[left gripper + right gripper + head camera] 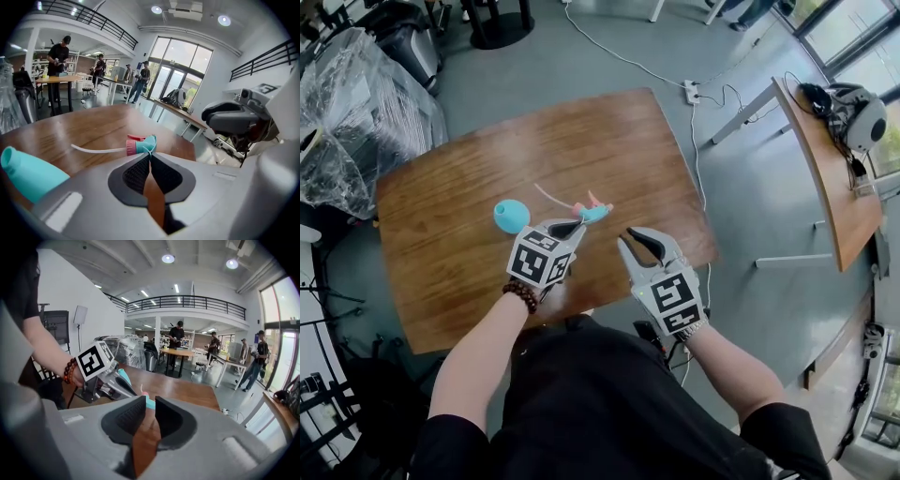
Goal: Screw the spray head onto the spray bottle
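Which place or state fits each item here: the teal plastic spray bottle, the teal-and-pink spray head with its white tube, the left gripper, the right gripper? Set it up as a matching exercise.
Things:
1. teal plastic spray bottle
2. teal-and-pink spray head
3. left gripper
4. right gripper

Places or states:
A. jaws slightly apart, empty
B. lying on the brown wooden table, clear of both grippers
C. at the left gripper's tips
D. jaws closed

Pairs: 1-B, 2-C, 3-D, 4-A
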A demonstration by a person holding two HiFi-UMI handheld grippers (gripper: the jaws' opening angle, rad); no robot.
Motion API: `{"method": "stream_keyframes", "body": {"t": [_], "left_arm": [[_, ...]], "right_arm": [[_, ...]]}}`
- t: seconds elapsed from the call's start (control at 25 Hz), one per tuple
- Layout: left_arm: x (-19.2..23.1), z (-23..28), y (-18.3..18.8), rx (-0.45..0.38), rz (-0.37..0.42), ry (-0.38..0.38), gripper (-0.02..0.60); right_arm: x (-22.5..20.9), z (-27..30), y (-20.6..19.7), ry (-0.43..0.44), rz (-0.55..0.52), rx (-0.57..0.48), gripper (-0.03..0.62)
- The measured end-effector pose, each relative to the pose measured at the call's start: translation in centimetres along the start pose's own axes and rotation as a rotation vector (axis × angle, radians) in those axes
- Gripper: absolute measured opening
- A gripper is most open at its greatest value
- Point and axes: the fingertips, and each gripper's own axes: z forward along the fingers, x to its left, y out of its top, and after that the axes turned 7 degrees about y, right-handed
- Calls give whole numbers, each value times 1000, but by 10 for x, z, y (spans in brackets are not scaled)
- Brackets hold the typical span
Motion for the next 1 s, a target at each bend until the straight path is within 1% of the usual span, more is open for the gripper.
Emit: {"method": "stream_keyframes", "body": {"t": [0.16, 0.44, 0.56, 0.68, 0.8, 1.0], "left_arm": [[-7, -18, 17, -14, -40, -61, 31], [-18, -48, 33, -10, -64, -183, 31], [-19, -60, 37, -2, -75, -237, 31], [-19, -72, 37, 9, -83, -288, 31], [-17, -84, 39, 12, -93, -339, 31], [-14, -102, 39, 10, -117, -413, 31]], "right_arm": [[7, 1, 12, 22, -174, 5, 94], [31, 9, 34, 55, -566, 33, 198], [44, 16, 43, 64, -739, 58, 215], [61, 26, 50, 82, -891, 116, 224], [71, 38, 54, 93, -998, 160, 232], [80, 59, 53, 74, -1121, 207, 232]]}}
